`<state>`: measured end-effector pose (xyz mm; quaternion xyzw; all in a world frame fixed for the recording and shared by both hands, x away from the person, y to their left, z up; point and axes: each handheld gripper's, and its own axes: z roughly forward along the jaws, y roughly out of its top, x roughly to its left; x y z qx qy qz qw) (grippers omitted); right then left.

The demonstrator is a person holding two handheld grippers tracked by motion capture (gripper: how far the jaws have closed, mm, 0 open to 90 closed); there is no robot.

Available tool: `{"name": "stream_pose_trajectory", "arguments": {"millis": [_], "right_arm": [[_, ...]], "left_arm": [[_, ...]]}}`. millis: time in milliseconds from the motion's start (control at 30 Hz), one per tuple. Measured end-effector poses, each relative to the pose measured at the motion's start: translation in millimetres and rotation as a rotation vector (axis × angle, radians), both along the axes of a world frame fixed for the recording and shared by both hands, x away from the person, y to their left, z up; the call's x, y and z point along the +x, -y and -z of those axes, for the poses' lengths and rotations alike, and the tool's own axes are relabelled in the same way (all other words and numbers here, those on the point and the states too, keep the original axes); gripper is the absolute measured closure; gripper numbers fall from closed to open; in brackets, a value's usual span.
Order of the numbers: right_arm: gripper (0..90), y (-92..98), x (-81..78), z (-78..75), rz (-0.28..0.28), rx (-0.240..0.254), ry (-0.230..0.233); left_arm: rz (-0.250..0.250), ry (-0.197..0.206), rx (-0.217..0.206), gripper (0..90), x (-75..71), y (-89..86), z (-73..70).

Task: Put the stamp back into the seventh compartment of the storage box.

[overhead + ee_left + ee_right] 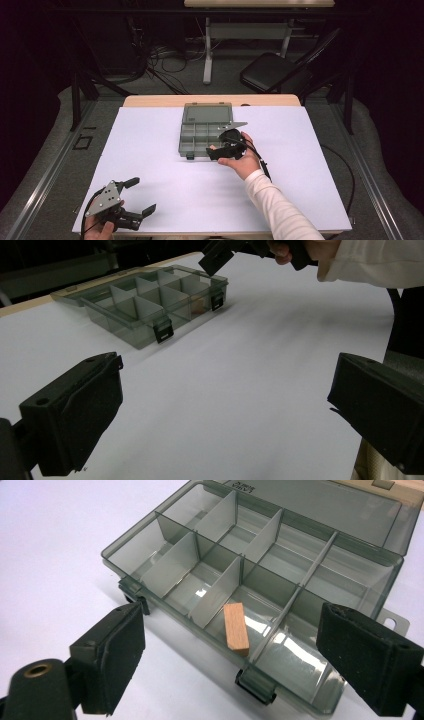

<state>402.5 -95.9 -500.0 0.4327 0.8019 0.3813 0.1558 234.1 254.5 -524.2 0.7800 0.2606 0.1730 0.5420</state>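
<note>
right gripper (pixel 216 151) above organizer box (pixel 350 570) (fingers apart), wooden block (pixel 236 628) inside

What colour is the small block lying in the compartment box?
Light tan, like bare wood; the block shows best in the right gripper view.

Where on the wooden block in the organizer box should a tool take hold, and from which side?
Grip the wooden block across its two long side faces, near the middle, coming from above. It lies flat in a front compartment of the open box, close beside an upright divider, so a level approach looks blocked. The narrow width should fit between the pads.
</note>
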Motion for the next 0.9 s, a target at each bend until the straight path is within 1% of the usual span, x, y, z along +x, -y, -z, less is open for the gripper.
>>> {"name": "stream_pose_trajectory", "arguments": {"millis": [67, 100, 200, 267, 333, 400, 567, 633, 733, 900], "right_arm": [[12.2, 1.9, -1.8, -1.2, 0.001, 0.004, -0.005], [12.3, 3.2, -3.7, -2.0, 0.003, 0.014, -0.003], [14.4, 7.7, -11.5, -6.1, -0.001, 0.023, 0.007], [14.5, 10.5, -17.0, -8.8, 0.0, 0.031, 0.012], [14.5, 13.1, -22.8, -10.8, -0.003, 0.038, 0.03], [14.3, 16.2, -28.3, -13.2, -0.002, 0.045, 0.031], [13.5, 24.4, -42.3, -17.1, -0.002, 0.088, 0.043], [12.4, 27.0, -48.1, -18.0, -0.007, 0.086, 0.046], [10.3, 31.5, -61.4, -16.9, -0.013, 0.067, 0.08], [4.3, 38.8, -78.4, -14.1, -0.022, 0.079, 0.093]], "left_arm": [[0.0, 0.001, 0.001, 0.9, 0.3, 0.2, 0.1], [0.0, 0.001, 0.002, 0.9, 0.3, 0.3, 0.1], [0.0, 0.001, 0.003, 0.8, 0.4, 0.3, 0.1], [0.001, 0.001, 0.002, 0.8, 0.3, 0.4, 0.0], [0.001, 0.001, 0.002, 0.8, 0.2, 0.5, 0.0], [0.002, 0.001, 0.004, 0.8, 0.3, 0.5, 0.0], [0.005, 0.002, 0.006, 0.8, 0.4, 0.7, -0.1], [0.008, 0.002, 0.008, 0.8, 0.7, 0.7, -0.3], [0.004, 0.004, 0.007, 0.9, 0.7, 1.5, 0.0], [0.005, 0.003, 0.008, 0.8, 1.0, 2.1, -0.1]]}}
